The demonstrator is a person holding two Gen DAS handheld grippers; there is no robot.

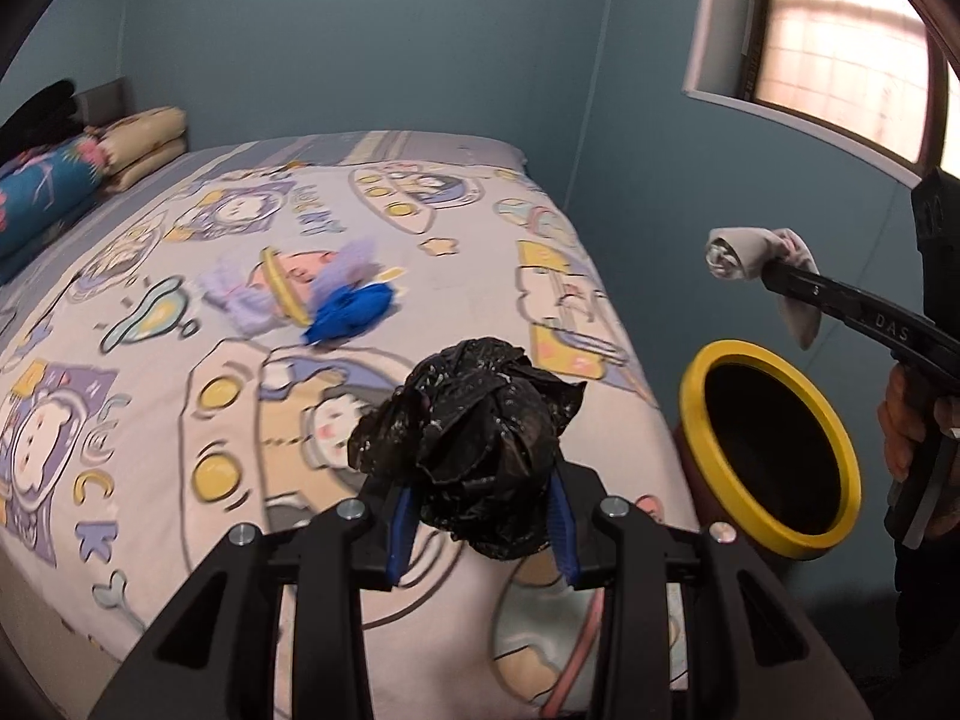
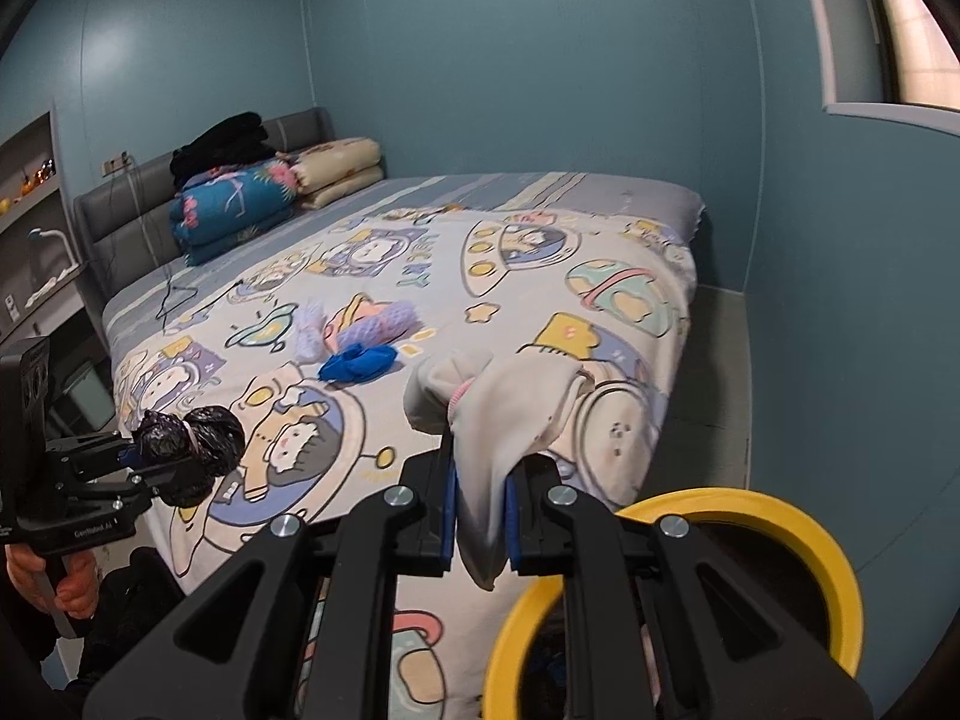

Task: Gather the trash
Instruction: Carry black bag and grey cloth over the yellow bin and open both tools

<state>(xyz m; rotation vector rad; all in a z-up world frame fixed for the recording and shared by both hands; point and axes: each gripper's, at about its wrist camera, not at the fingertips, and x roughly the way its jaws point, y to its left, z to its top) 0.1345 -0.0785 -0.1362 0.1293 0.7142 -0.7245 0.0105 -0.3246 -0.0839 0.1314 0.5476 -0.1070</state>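
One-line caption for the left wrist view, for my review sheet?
Left tool grips a crumpled black bag over the bed; right tool holds a grey cloth above the yellow-rimmed bin.

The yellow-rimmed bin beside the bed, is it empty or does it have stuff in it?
Cannot tell. The yellow-rimmed bin looks dark inside from the left view; the right view shows only blurred shapes.
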